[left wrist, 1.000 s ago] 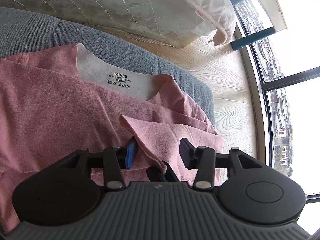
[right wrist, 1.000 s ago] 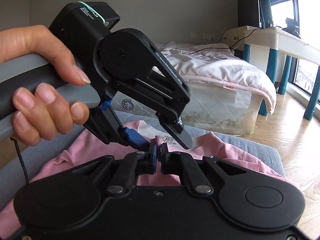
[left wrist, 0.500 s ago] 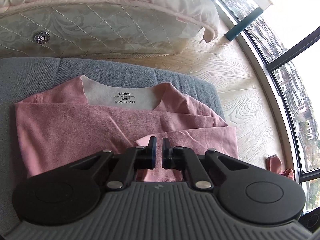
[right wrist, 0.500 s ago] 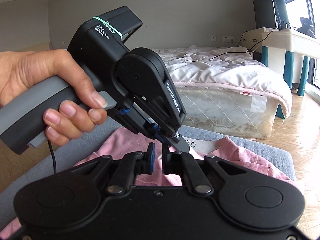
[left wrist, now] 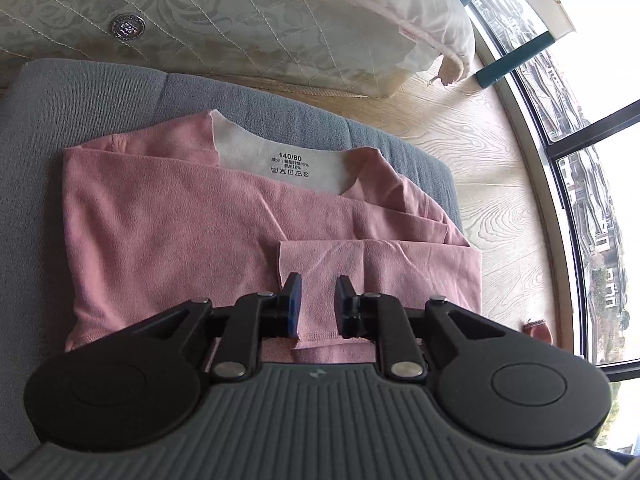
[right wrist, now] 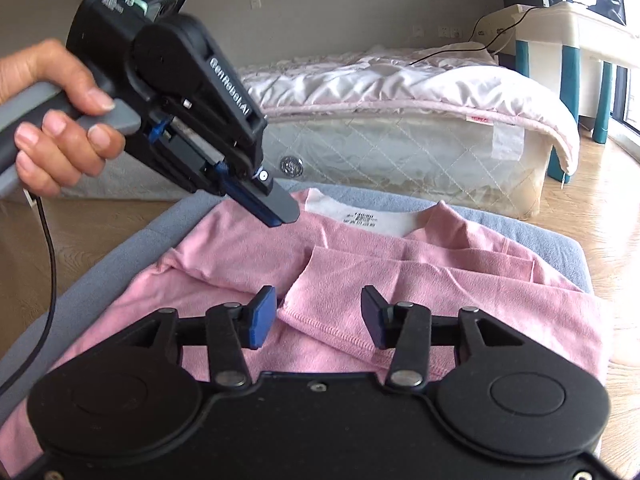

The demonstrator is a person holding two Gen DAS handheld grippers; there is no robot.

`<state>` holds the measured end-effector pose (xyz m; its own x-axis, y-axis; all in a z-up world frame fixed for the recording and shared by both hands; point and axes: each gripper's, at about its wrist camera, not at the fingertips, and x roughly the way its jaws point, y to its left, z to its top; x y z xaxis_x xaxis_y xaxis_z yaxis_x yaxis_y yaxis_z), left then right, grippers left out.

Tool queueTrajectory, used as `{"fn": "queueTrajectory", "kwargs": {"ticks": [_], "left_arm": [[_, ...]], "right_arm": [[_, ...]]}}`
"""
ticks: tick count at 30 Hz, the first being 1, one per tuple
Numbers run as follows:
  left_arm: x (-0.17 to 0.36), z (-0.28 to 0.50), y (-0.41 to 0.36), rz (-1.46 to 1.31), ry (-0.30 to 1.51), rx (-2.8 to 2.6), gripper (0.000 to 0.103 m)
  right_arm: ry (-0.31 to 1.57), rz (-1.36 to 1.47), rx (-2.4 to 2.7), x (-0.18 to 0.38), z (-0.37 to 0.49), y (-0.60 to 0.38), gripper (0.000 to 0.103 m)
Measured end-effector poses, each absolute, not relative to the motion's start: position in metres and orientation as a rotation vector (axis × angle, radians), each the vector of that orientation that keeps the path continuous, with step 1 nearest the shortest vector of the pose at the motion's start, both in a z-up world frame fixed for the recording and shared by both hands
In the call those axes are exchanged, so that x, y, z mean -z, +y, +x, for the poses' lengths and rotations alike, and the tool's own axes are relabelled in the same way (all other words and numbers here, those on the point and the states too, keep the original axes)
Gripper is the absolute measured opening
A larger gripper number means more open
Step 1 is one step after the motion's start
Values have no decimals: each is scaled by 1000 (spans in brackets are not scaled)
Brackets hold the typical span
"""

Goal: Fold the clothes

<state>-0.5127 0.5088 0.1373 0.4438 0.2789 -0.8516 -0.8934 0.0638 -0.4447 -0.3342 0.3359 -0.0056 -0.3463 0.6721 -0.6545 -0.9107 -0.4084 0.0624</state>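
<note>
A pink shirt (left wrist: 168, 232) lies on a grey cushion (left wrist: 92, 96), its white inner collar with the size label (left wrist: 290, 164) facing up. One sleeve (left wrist: 360, 264) is folded across the body. My left gripper (left wrist: 319, 306) hovers over that sleeve's cuff; its jaws are opening and the pads do not press the cloth. In the right wrist view the pink shirt (right wrist: 460, 280) fills the middle. My right gripper (right wrist: 318, 316) is opening above the hemmed cuff (right wrist: 320, 320), not pinching it. The left gripper (right wrist: 280, 212), held by a hand (right wrist: 60, 136), hangs above the shirt's shoulder.
A mattress (right wrist: 400, 148) with a white quilt stands just behind the cushion. Wood floor (left wrist: 500, 184) runs to a tall window (left wrist: 592, 168) on the right. A teal-legged table (right wrist: 568, 24) stands by the bed. A black cable (right wrist: 48, 264) trails from the left gripper.
The left gripper shut and then partly opened, and pulled back above the cloth. The right gripper went from shut to open. The sleeve now lies flat across the shirt.
</note>
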Motion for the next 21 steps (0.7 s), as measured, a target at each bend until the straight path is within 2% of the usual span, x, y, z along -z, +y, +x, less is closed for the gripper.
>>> {"fn": "queueTrajectory", "kwargs": {"ticks": [1,2,8,13,16,17,18,19,20,21], "left_arm": [[-136,-512,508,-1178,668,-1005,48],[-135,-510,508,-1162,680,-1023,54],[-141,-494,510,-985,789,-1051,65],[-145,-494,512,-958,719,-1075,89],[-147,-495,515,-939,699,-1075,93],[-147,-495,516,-950,697,-1060,93],[-146,-495,516,-966,696,-1047,94],[-144,-494,516,-979,700,-1032,95],[-143,-493,517,-989,710,-1015,95],[-142,-491,517,-988,724,-1004,95]], "right_arm": [[510,-699,-1915,9,-339,337,50],[495,-708,-1918,13,-344,338,50],[359,-804,-1890,31,-373,340,52],[257,-888,-1820,48,-389,342,52],[260,-871,-1772,51,-394,346,50],[250,-873,-1765,51,-396,345,43],[239,-883,-1769,50,-398,346,31],[243,-881,-1770,50,-397,346,26],[249,-879,-1770,50,-397,347,15],[270,-862,-1769,49,-394,348,9]]}}
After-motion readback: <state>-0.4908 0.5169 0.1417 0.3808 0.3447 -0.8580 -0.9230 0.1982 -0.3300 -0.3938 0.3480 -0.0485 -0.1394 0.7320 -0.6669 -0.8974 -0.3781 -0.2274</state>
